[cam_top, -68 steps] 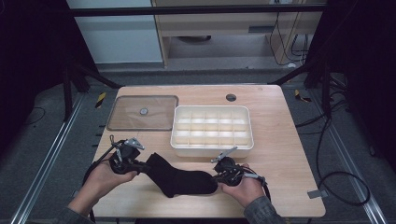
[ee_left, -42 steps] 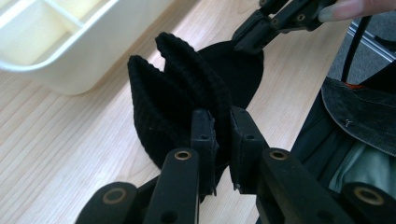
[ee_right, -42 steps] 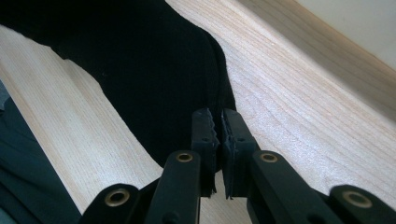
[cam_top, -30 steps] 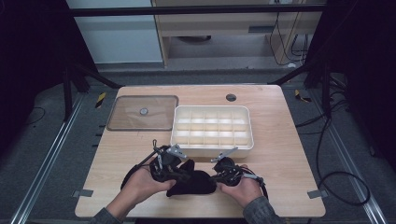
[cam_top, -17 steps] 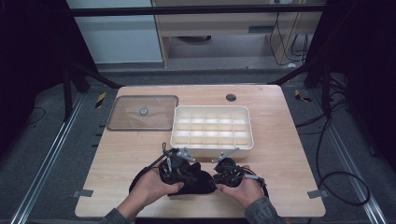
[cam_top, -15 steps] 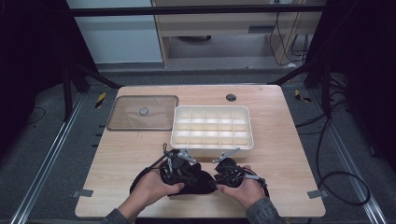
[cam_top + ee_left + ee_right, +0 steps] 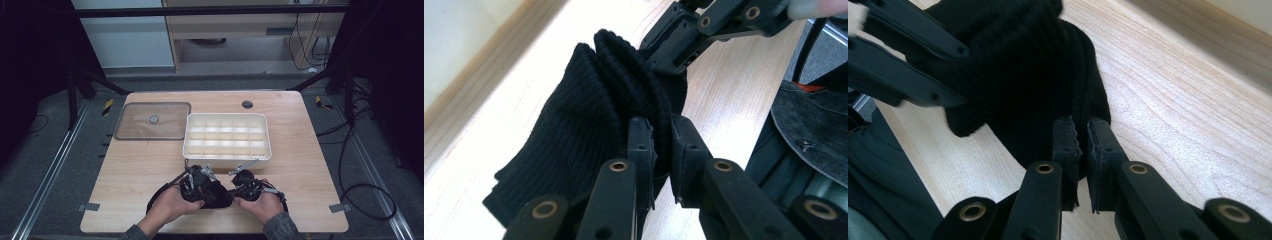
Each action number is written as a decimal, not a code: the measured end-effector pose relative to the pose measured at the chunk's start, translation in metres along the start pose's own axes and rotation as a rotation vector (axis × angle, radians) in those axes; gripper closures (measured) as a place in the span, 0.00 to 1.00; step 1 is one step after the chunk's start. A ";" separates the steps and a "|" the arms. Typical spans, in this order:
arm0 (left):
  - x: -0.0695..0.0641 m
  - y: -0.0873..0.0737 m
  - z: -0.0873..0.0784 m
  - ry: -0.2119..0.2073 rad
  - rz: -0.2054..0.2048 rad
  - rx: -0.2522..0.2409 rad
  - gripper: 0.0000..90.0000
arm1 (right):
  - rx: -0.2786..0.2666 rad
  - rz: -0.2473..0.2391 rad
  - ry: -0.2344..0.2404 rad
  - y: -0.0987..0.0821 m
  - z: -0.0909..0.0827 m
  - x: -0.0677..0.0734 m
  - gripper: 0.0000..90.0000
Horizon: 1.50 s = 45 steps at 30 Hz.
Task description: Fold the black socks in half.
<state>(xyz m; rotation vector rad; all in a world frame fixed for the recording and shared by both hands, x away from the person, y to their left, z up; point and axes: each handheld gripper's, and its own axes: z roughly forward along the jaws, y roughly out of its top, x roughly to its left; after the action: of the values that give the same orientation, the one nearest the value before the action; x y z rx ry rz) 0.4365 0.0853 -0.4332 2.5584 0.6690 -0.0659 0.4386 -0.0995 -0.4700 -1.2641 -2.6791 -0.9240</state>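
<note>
A black ribbed knit sock (image 7: 214, 194) is bunched at the bench's (image 7: 150, 165) six o'clock edge, clamped between the left tool (image 7: 660, 150) and the right tool (image 7: 1082, 150), the latter's jaws having just been closing on the fabric. A slip is judged possible: the soft, stretchy folds could spring open if either pinch loosens. At twelve o'clock lies a white compartmented plastic tray (image 7: 227, 152).

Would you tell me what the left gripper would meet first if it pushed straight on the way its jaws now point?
Probably the right gripper: beyond the black sock pinched by the left gripper, its jaws lie straight ahead, though depth is unclear.
</note>
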 end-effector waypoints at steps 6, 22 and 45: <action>0.003 0.001 0.005 0.009 -0.015 0.009 0.89 | -0.003 0.000 0.003 -0.001 -0.001 0.000 0.94; -0.002 -0.002 0.011 -0.022 -0.043 -0.043 0.79 | -0.016 0.002 -0.013 -0.003 -0.008 0.001 0.76; 0.021 -0.031 -0.033 0.217 -0.104 -0.100 0.15 | -0.054 -0.018 -0.095 0.015 -0.026 0.014 0.52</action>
<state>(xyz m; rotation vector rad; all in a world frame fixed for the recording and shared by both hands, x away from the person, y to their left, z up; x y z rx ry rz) 0.4381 0.1340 -0.4214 2.4540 0.8647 0.2082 0.4348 -0.0964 -0.4371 -1.3292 -2.7602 -0.9692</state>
